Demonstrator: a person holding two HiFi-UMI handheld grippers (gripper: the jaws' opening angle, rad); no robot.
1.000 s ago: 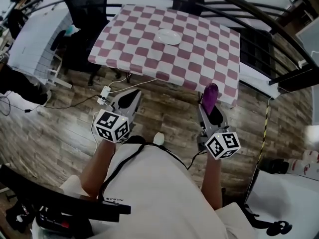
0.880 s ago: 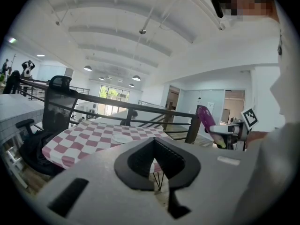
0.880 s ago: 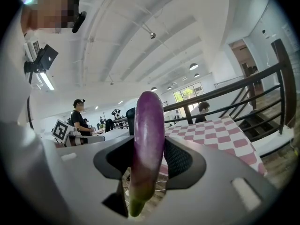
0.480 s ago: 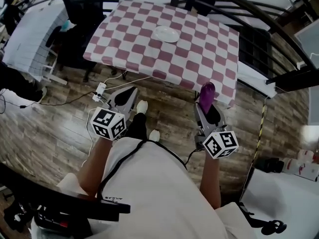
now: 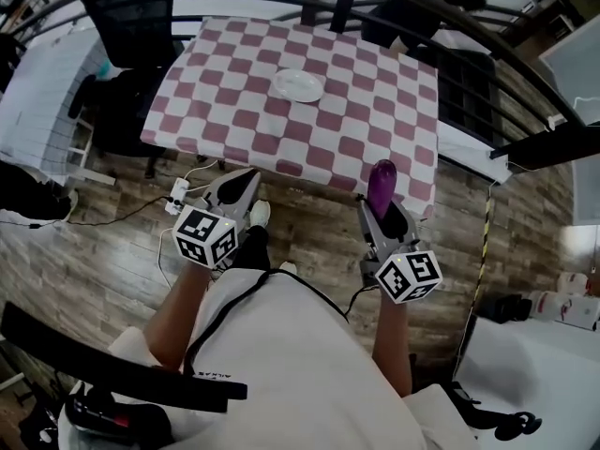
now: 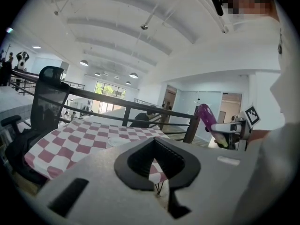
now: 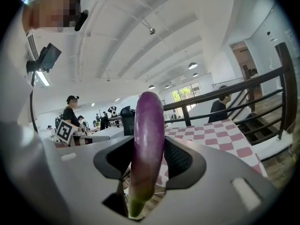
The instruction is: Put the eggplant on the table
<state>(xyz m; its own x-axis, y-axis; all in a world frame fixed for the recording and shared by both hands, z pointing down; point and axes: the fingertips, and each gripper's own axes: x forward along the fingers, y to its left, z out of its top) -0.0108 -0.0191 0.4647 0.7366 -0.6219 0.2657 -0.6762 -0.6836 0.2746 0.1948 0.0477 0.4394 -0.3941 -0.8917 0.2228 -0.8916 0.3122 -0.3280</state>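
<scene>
Wears a white shirt point(image 5: 281, 364) nearest the head camera, with small print beside a black strap too tiny to read. Holds both tools out over wood floor point(image 5: 112, 242), each topped by a cube point(image 5: 208, 237) of black-and-white square markers. Carries nothing in the left gripper point(image 5: 246, 178): tips pressed together in its own view, only checked cloth visible through the hollow behind them. Clamps the eggplant point(image 7: 149, 139) in the right gripper point(image 5: 382, 216), jaws spread wide, pads on both flanks, purple end up and forward. Reveals the green stem end, down by the jaw roots, in the right gripper view only. Has the eggplant in the air just short of the near right corner of the table point(image 5: 234, 111), not on it. Shows from the head alone a shoe point(image 5: 260, 216) and a power strip point(image 5: 176, 198) on the floor. Catches from the left gripper view the eggplant side-on, plus ceiling lamps point(image 6: 133, 75). Places a white plate point(image 5: 298, 85) mid-cloth. Adds beyond the table a black chair point(image 5: 141, 17), a dark railing point(image 7: 285, 93) and, past it, a person point(image 7: 220, 107) in dark clothes, with more people farther off in the right gripper view.
</scene>
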